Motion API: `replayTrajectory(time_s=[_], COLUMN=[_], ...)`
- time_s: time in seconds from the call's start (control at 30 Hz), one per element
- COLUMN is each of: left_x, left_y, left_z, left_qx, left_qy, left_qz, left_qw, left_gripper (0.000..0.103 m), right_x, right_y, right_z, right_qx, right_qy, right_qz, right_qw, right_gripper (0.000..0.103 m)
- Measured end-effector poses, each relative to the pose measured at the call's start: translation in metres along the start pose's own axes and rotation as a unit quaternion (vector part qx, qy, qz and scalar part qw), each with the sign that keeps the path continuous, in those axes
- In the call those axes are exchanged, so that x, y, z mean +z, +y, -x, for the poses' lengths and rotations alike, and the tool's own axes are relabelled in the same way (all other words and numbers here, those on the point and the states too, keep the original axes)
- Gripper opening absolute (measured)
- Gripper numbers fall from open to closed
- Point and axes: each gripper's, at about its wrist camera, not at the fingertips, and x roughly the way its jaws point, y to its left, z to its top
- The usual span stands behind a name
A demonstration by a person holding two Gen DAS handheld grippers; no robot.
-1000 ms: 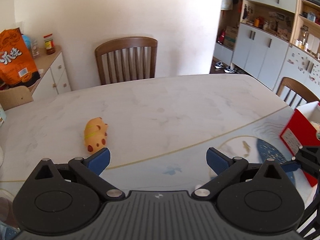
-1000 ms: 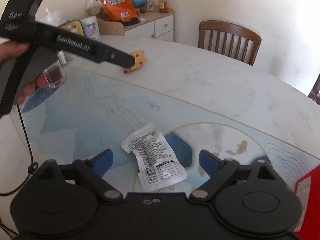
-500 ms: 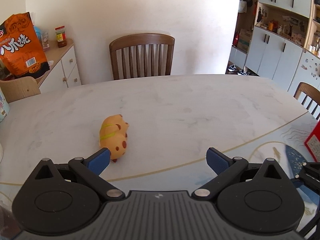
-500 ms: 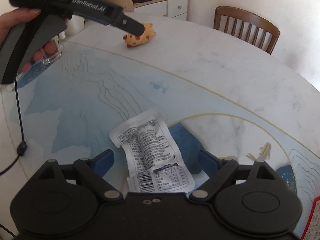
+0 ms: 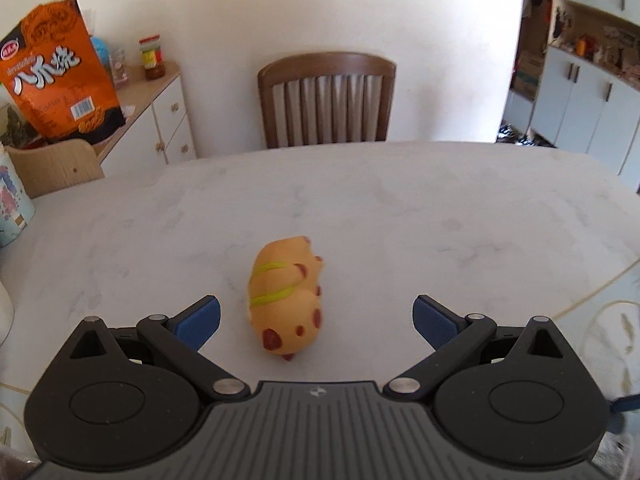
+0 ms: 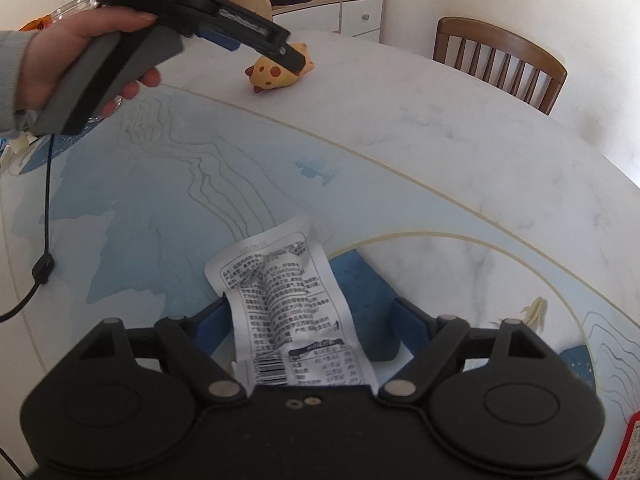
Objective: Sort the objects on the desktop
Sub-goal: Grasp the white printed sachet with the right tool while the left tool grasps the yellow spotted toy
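Glossy marble table (image 5: 400, 208), rounded rubbery spotted toy (image 5: 286, 300), crinkled packet (image 6: 288, 312)

The white packet's (image 6: 286, 316) near end was hidden under the right gripper's body at six o'clock. A red box (image 6: 628, 450) was cut off at four o'clock.

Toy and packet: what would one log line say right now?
left tongs: open, toy between | right tongs: closing around packet, not gripped | table
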Motion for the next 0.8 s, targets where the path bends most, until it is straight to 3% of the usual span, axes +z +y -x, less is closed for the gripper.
replayTrajectory(time_s=[0.2, 0.37, 0.6, 0.67, 0.8], left_x=[0.001, 0.0, -0.003, -0.003, -0.002], left_y=[0.009, 0.008, 0.001, 0.0, 0.001], left_z=[-0.022, -0.032, -0.036, -0.038, -0.039], left_qx=[0.003, 0.003, -0.007, -0.015, -0.017], left_qy=[0.007, 0.005, 0.002, 0.007, 0.005], left_qz=[0.013, -0.007, -0.027, -0.025, -0.022], left_qw=[0.9999, 1.0, 0.9996, 0.9995, 0.9996], left_gripper=[0.103, 0.103, 0.101, 0.092, 0.089], right_x=[0.002, 0.001, 0.003, 0.003, 0.003], right_y=[0.0, 0.001, 0.005, 0.006, 0.006], right_z=[-0.001, -0.001, 0.002, 0.002, 0.003], right_qx=[-0.003, -0.007, -0.003, -0.002, -0.001], right_qy=[-0.004, -0.009, -0.014, -0.015, -0.016], right_qz=[-0.003, -0.007, -0.002, 0.0, 0.001], right_qw=[1.0, 1.0, 1.0, 1.0, 1.0], right_gripper=[0.085, 0.081, 0.066, 0.063, 0.058])
